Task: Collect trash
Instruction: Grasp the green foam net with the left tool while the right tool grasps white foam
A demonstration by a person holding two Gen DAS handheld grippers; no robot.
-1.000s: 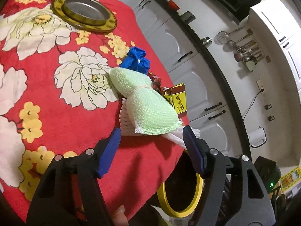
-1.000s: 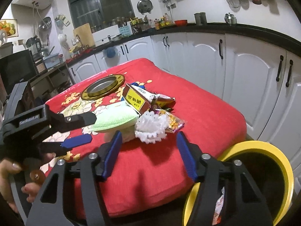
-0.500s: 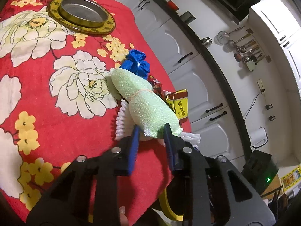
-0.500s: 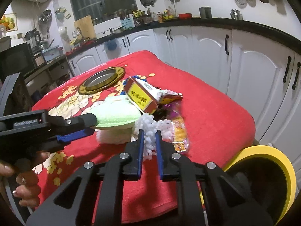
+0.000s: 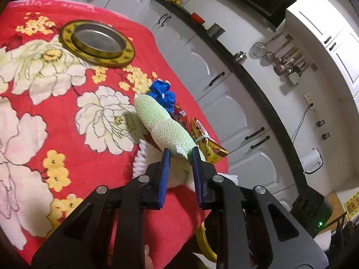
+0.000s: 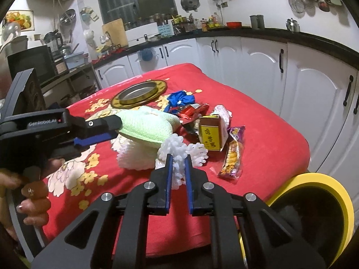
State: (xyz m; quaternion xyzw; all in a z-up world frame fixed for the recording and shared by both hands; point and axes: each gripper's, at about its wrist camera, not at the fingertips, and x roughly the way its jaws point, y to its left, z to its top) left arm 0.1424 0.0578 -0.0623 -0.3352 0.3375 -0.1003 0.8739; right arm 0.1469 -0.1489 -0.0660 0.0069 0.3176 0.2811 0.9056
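Both jaws have just been closing, and both now grip trash. The left gripper (image 5: 179,157) pinches the near end of the green net (image 5: 166,130). The right gripper (image 6: 178,163) pinches the white net (image 6: 179,152) just right of it. Both nets are at the near right of the red bench (image 6: 258,121), wrappers (image 6: 232,154) beyond, the yellow bin (image 6: 336,192) below the bench's near right corner.
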